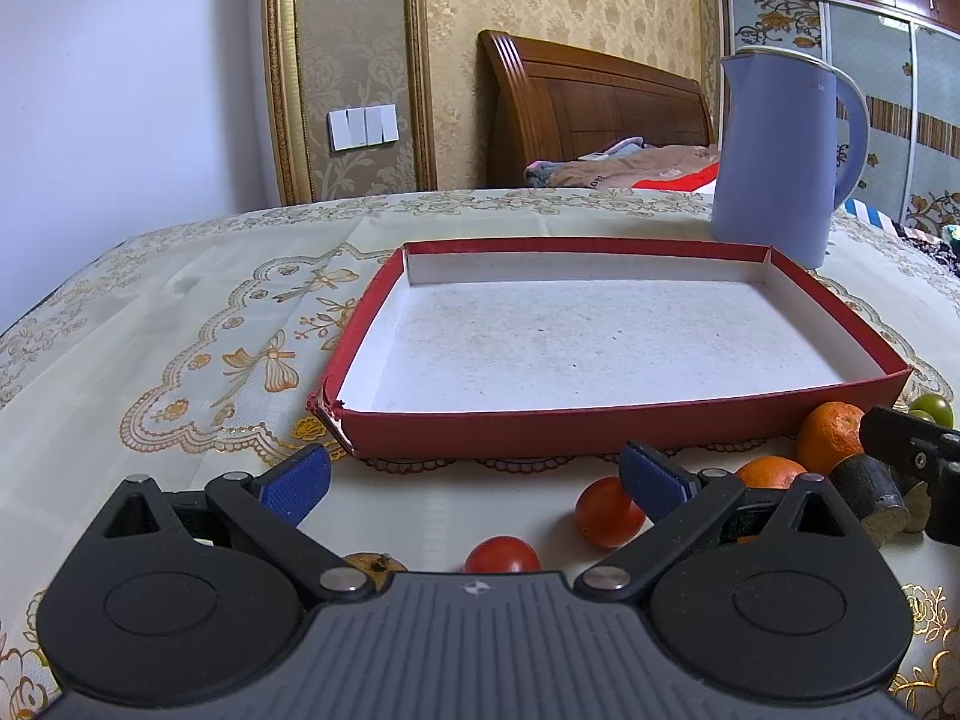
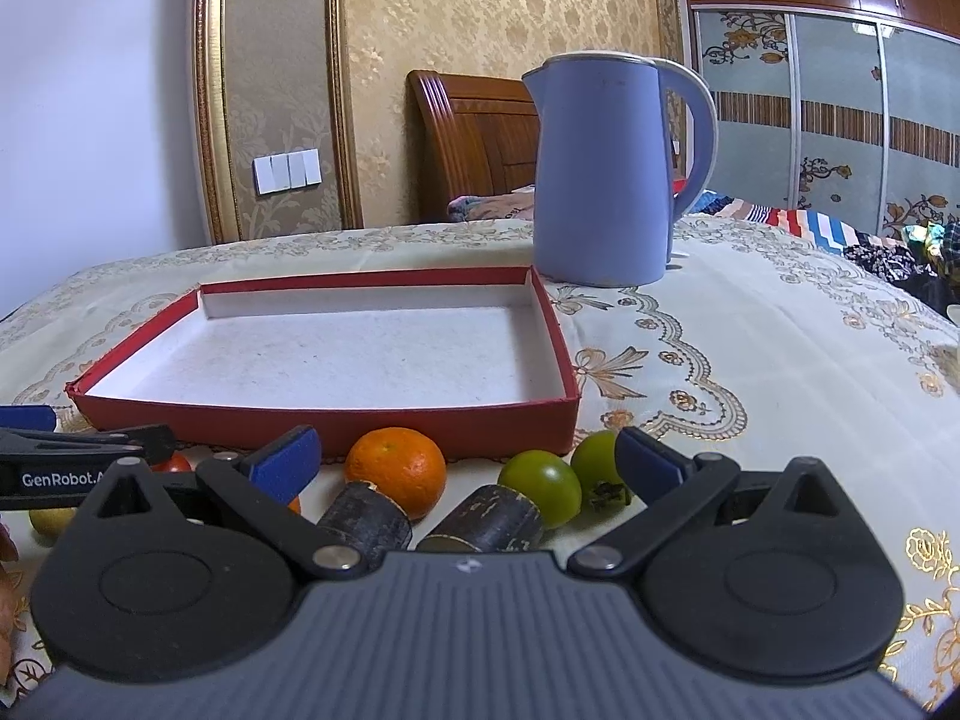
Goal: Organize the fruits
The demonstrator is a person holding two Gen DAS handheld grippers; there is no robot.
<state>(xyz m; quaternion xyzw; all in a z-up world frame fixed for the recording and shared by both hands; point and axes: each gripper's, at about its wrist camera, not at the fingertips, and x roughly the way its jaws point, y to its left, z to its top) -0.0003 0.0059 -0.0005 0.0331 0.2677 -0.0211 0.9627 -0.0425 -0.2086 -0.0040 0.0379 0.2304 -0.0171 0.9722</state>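
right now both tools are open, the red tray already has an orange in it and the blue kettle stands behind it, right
Not quite: the tray holds nothing. The orange lies on the cloth in front of the tray's near wall, as the right wrist view shows. The rest holds: the left tool and right tool are open, and the kettle stands behind the tray.

Soft even light, fisheye-bent edges
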